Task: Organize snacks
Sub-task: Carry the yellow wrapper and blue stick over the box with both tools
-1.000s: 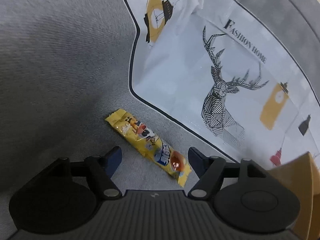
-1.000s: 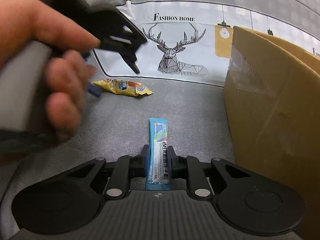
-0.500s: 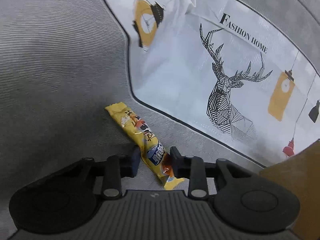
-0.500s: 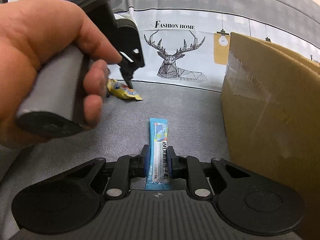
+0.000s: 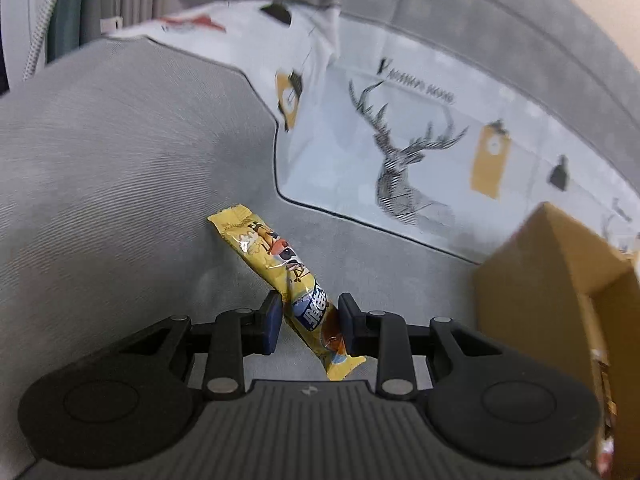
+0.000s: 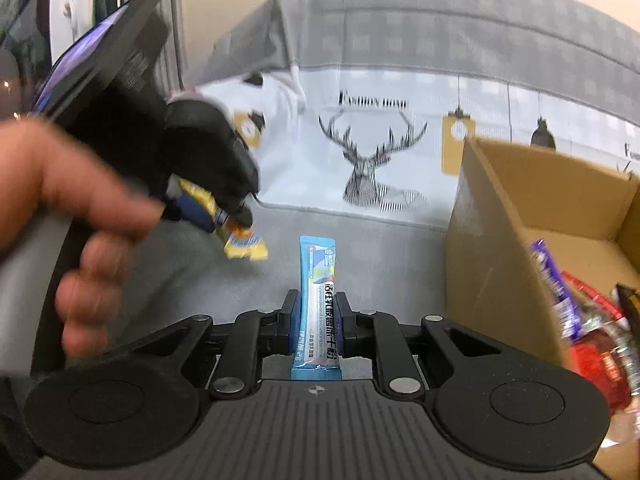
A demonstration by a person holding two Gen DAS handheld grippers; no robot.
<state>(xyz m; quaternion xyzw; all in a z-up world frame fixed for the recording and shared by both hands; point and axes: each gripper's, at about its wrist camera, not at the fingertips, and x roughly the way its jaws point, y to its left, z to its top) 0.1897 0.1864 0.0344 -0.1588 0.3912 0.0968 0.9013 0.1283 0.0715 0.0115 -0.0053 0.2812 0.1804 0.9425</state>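
Observation:
My left gripper [image 5: 307,322] is shut on a long yellow snack packet [image 5: 280,280] and holds it lifted off the grey sofa seat [image 5: 100,200]. The packet's lower end also shows in the right wrist view [image 6: 240,242], under the left gripper [image 6: 224,208] and the hand holding it. My right gripper [image 6: 318,320] is shut on a light blue stick packet [image 6: 318,300], held lengthwise above the seat. An open cardboard box [image 6: 500,248] stands to the right; it also shows in the left wrist view [image 5: 540,292].
The box holds several wrapped snacks, purple and red [image 6: 580,320]. A white cushion cover with a deer print [image 6: 372,168] lies against the sofa back [image 6: 440,20]. The person's left hand [image 6: 60,220] fills the left of the right wrist view.
My left gripper closed on the yellow packet and lifted it off the seat. My right gripper rose with the blue packet, and the box's inside came into view.

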